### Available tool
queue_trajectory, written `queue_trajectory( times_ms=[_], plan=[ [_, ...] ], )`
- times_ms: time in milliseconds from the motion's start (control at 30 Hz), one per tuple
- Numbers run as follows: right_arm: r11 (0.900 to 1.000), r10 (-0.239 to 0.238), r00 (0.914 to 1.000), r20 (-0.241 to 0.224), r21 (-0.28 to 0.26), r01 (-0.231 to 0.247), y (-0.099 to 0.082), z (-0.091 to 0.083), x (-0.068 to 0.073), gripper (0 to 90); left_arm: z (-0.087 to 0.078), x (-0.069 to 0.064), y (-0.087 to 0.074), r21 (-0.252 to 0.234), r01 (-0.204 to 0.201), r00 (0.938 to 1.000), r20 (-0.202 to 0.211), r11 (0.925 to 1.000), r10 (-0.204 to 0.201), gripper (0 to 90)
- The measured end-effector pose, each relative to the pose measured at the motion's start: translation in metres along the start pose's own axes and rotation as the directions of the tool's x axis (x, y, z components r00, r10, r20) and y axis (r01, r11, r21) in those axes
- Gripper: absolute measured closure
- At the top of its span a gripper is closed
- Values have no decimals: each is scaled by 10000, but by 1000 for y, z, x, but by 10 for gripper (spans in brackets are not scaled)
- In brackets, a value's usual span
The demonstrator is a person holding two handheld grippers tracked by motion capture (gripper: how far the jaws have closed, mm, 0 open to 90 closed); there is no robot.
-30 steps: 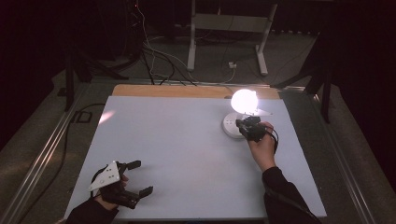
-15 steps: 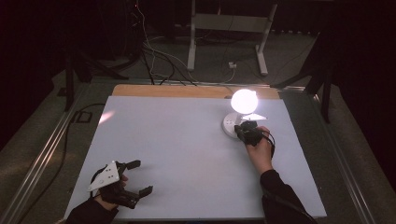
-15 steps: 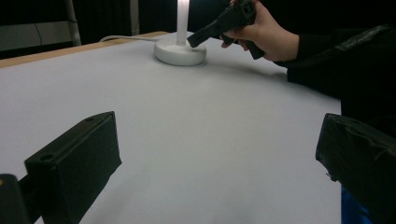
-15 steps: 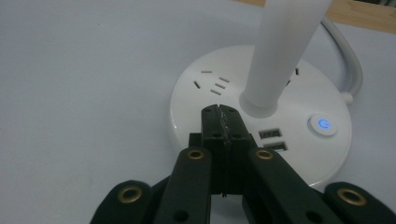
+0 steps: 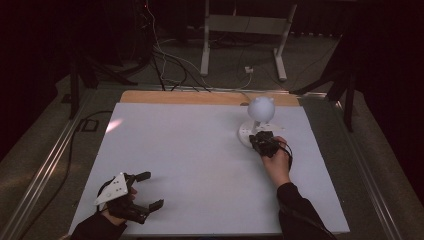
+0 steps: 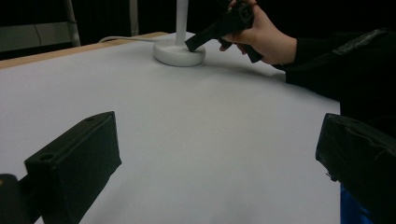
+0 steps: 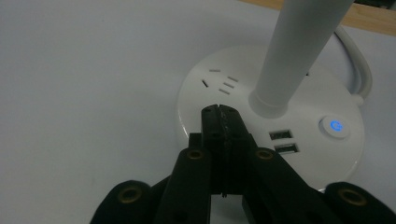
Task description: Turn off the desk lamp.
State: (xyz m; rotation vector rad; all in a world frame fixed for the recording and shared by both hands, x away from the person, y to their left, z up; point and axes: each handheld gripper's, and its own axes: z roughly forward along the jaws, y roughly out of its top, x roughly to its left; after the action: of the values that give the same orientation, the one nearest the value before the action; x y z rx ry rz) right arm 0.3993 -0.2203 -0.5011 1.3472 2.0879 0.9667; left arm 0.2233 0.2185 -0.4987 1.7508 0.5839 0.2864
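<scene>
The left gripper (image 5: 148, 190) is held low over the white table (image 5: 190, 165), jaws spread wide with nothing between them. Well beyond it, the right gripper (image 7: 218, 113) is pressed closed and empty, its tips over the lamp base (image 7: 243, 88), beside the white stem (image 7: 299, 51).

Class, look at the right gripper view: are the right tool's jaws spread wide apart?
No: the right tool has its jaws pressed together, tips over the lamp base beside the stem.
</scene>
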Motion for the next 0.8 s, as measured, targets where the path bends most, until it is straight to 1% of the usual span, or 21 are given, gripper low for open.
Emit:
queue_trajectory(
  times_ms=[33,67,133,167,200,267,333,400,433,467,500,533,567,600,633,667,733,767,800],
  plan=[
    [10000,46,10000,33,-87,-46,1,-1,-1,900,0,0,0,-11,-23,10000,-3,10000,23,5],
    [9993,273,9996,7,-238,-273,4,-4,-5,900,0,0,0,-18,2,10000,-4,10000,-2,5],
    [9991,328,9994,-71,-283,-329,5,-6,-6,900,0,1,0,7,-1,10000,0,10000,1,5],
    [9992,237,9997,-21,-329,-237,6,-8,-5,900,1,1,0,12,-4,10000,3,10000,4,5],
    [9988,121,9998,-161,-477,-129,8,-12,-4,898,1,1,0,15,-5,10000,11,10000,5,4],
    [9987,41,9998,-182,-501,-50,9,-14,-3,887,1,0,0,10,-23,10000,7,10000,23,5],
    [9987,88,9983,-582,-497,-117,11,-17,-3,805,1,0,0,23,-14,10000,7,10000,14,5],
    [9982,-45,9970,-776,-604,-2,11,-22,-2,778,0,0,0,26,-8,10000,3,10000,8,5],
    [9977,-119,9963,-849,-677,61,12,-25,-1,744,0,0,0,6,2,10000,5,10000,-2,5],
    [9974,-130,9947,-1018,-719,57,12,-28,-1,692,0,0,0,1,-5,10000,12,10000,5,5],
    [9967,-200,9934,-1127,-808,109,12,-31,-1,666,0,0,0,-3,-3,10000,12,10000,3,5],
    [9957,-268,9926,-1183,-908,160,12,-35,-1,620,0,0,0,2,0,10000,26,10000,0,5],
    [9951,-252,9890,-1460,-982,108,13,-38,-2,557,0,0,0,17,-15,10000,25,10000,15,5],
    [9947,-309,9863,-1618,-1019,145,13,-40,-2,526,1,0,0,23,-25,10000,14,10000,25,5],
    [9941,-355,9847,-1708,-1066,174,13,-44,-3,478,1,0,0,15,-17,10000,23,10000,17,5],
    [9938,-407,9834,-1769,-1091,215,13,-47,-3,408,0,0,0,15,-39,10000,29,10000,39,5],
    [9958,-300,9813,-1900,-904,129,14,-51,-4,352,0,0,0,16,-39,10000,21,10000,39,5],
    [9968,-207,9792,-2019,-798,47,14,-53,-5,304,1,0,0,20,-24,10000,20,10000,24,5],
    [9960,-278,9788,-2031,-887,98,14,-56,-5,266,1,0,0,19,-31,10000,16,10000,31,5]
  ],
)
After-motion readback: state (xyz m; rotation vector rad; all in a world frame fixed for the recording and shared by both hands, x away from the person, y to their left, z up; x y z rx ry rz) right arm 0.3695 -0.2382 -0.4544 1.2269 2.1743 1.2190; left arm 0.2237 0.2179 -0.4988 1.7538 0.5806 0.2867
